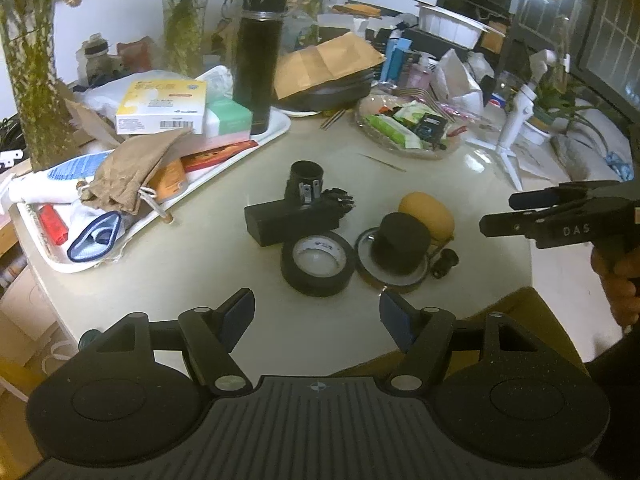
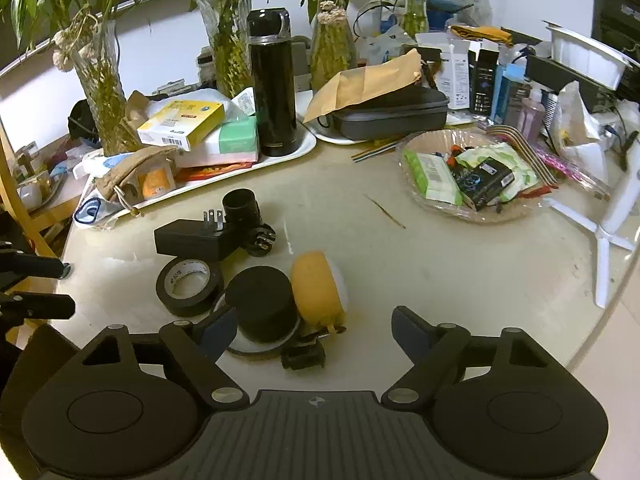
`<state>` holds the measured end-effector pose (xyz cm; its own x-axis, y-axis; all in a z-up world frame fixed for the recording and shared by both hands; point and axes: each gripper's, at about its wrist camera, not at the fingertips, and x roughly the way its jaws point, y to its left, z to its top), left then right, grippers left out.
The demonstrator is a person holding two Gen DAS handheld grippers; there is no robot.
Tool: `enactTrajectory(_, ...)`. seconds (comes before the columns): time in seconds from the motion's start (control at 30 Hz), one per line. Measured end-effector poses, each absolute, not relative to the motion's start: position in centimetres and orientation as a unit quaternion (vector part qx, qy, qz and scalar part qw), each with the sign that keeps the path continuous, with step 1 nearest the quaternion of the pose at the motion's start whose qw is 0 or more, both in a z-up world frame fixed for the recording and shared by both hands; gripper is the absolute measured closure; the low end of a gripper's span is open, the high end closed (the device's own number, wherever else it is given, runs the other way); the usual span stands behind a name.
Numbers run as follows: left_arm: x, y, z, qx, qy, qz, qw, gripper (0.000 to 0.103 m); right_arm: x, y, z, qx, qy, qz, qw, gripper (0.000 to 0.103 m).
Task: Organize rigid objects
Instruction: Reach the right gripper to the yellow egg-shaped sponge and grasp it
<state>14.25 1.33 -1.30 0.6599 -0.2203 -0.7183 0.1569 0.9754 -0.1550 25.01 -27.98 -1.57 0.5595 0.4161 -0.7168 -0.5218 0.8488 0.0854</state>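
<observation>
A cluster of rigid objects lies mid-table: a black power adapter (image 1: 290, 218) (image 2: 192, 238), a black tube (image 1: 306, 178) (image 2: 241, 207), a black tape roll (image 1: 318, 262) (image 2: 188, 286), a black round cap (image 1: 402, 248) (image 2: 262, 302) on a clear tape ring (image 1: 374, 270), a yellow oval object (image 1: 428, 216) (image 2: 318, 290) and a small black part (image 1: 444, 262) (image 2: 303, 356). My left gripper (image 1: 316, 316) is open and empty, just short of the tape roll. My right gripper (image 2: 310, 334) is open and empty, above the cap and the small part; it also shows in the left wrist view (image 1: 516, 214).
A white tray (image 1: 224, 168) (image 2: 280, 160) at the left holds boxes, a cloth pouch and a tall black flask (image 1: 258, 60) (image 2: 272, 84). A glass dish of packets (image 1: 408, 128) (image 2: 472, 176), a white tripod (image 2: 608, 224), vases and a black case (image 2: 390, 114) crowd the far side.
</observation>
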Motion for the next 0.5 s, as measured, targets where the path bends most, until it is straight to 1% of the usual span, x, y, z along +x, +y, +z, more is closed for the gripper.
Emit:
enactTrajectory(0.3, 14.4, 2.0, -1.5, -0.053, 0.398, -0.091, 0.911, 0.034, 26.9, -26.4, -3.4, -0.11, 0.39, 0.267, 0.874, 0.032)
enactTrajectory(0.5, 14.6, 2.5, -1.6, -0.069, 0.398, -0.079, 0.911, 0.034, 28.3, -25.6, -5.0, -0.134, 0.408, 0.261, 0.865, 0.034)
